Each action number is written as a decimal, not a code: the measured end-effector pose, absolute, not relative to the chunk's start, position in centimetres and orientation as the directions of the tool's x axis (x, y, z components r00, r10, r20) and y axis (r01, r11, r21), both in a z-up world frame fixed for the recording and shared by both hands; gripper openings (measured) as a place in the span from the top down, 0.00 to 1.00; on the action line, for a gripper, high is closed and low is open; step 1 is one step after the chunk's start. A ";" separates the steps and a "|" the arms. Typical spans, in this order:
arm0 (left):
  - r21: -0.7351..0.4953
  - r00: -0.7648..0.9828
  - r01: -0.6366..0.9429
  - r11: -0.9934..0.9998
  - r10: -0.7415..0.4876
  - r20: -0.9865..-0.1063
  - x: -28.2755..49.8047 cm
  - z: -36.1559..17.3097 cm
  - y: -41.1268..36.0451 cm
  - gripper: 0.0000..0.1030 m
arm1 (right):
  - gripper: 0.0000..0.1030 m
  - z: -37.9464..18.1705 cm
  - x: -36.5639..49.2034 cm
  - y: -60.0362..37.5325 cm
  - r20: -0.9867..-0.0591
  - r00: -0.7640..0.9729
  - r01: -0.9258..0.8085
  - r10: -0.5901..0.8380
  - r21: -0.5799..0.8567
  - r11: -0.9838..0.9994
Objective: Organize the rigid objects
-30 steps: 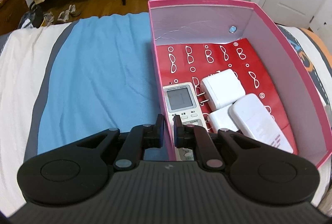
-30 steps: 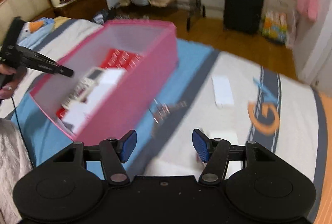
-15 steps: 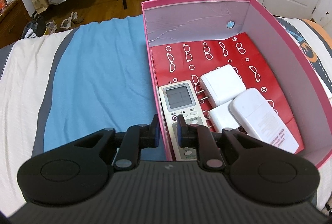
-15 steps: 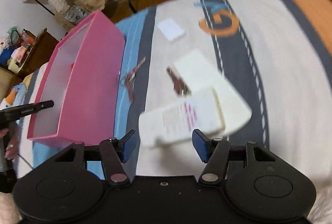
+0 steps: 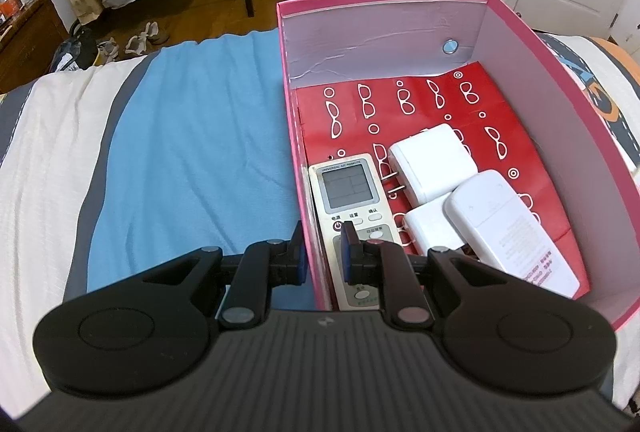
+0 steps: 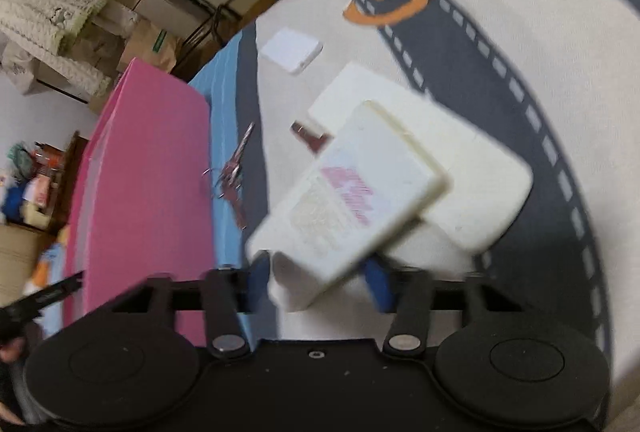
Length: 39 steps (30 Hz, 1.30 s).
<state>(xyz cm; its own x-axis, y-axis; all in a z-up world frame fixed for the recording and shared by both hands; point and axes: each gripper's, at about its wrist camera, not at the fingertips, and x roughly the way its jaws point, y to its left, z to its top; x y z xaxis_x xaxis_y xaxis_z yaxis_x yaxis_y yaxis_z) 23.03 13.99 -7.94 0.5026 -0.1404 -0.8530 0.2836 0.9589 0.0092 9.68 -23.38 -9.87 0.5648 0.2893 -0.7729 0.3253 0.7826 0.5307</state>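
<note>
- The white flat device [image 6: 352,204] with pink print sits at the middle of the right wrist view, blurred, its lower end between the blue pads of the right gripper [image 6: 318,282]; the jaws are closing on it, and the blur hides whether the pads already press.
- It lies tilted over a larger white block [image 6: 460,168] on the bed [image 6: 560,72]; their contact is hard to make out.
- Just left of it, a small brown piece [image 6: 310,136] and a bunch of keys [image 6: 234,172] lie smeared; a small white square [image 6: 292,50] rests higher up.
- The pink box [image 5: 560,80] fills the right half of the left wrist view, its lower right corner cut off behind the gripper body.
- Inside, on red paper with white glasses printed on it [image 5: 400,104], lie a remote control [image 5: 350,192], a white charger [image 5: 432,162] with its prongs toward the remote, a second white charger [image 5: 430,228] partly covered, and a white flat pack [image 5: 508,228] across it.
- The left gripper [image 5: 322,252] has its jaws nearly closed astride the box's left wall, one pad outside, one inside over the remote; whether they pinch the wall is unclear.
- A blue blanket [image 5: 192,160] lies left of the box.
</note>
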 end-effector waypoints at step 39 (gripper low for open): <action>-0.093 0.489 0.233 0.968 -0.199 -0.849 23.4 -8.0 15.6 0.88 | 0.81 4.6 8.4 -11.8 -0.504 0.827 -0.288 0.250 0.003 0.958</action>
<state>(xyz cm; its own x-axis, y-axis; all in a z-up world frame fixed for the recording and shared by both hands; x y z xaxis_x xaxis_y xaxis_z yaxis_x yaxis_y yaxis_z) 23.39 15.65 -8.03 0.4888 -0.1993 -0.8493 0.2329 0.9680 -0.0931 8.40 -11.78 4.63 0.8268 0.2503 -0.5038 -0.2881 0.9576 0.0028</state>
